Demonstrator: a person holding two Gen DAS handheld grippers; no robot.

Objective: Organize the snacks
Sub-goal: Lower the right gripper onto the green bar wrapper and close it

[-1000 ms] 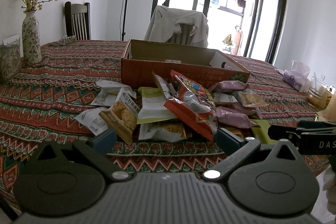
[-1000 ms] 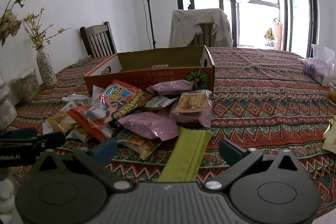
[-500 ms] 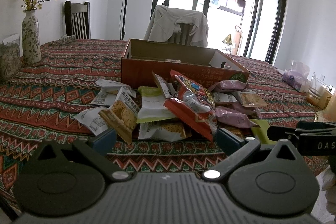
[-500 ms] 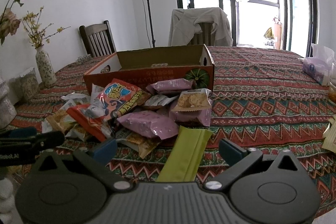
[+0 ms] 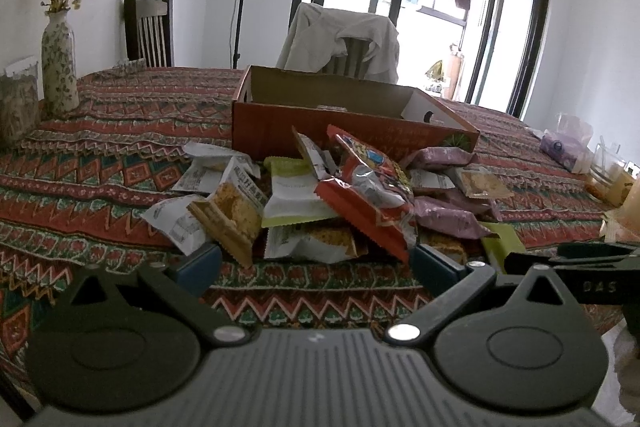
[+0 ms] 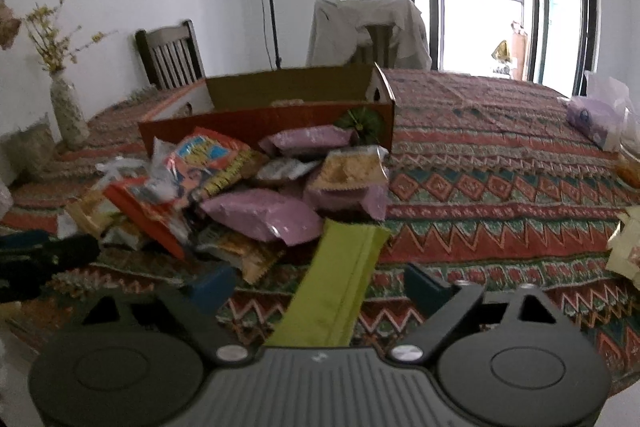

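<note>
A heap of snack packets lies in front of an open orange cardboard box (image 5: 344, 131) (image 6: 272, 123). A red chip bag (image 5: 368, 195) tops the heap, with pink packets (image 6: 264, 215) on its right side. A long green packet (image 6: 340, 291) lies nearest me, its near end between the fingers of my right gripper (image 6: 316, 283). Those jaws are closing, and the pads stand apart from the packet on both sides. My left gripper (image 5: 316, 263) hovers open just before the heap, holding nothing.
A patterned cloth (image 6: 500, 195) covers the table. A flower vase (image 5: 60, 71) and a jar stand at the far left. Tissue packs and containers (image 5: 568, 147) sit at the right edge. Two chairs stand behind the table, one draped with a jacket (image 5: 340, 39).
My right gripper has tipped down and edged toward the green packet, and its fingers have drawn closer together. The left gripper and the heap have stayed put.
</note>
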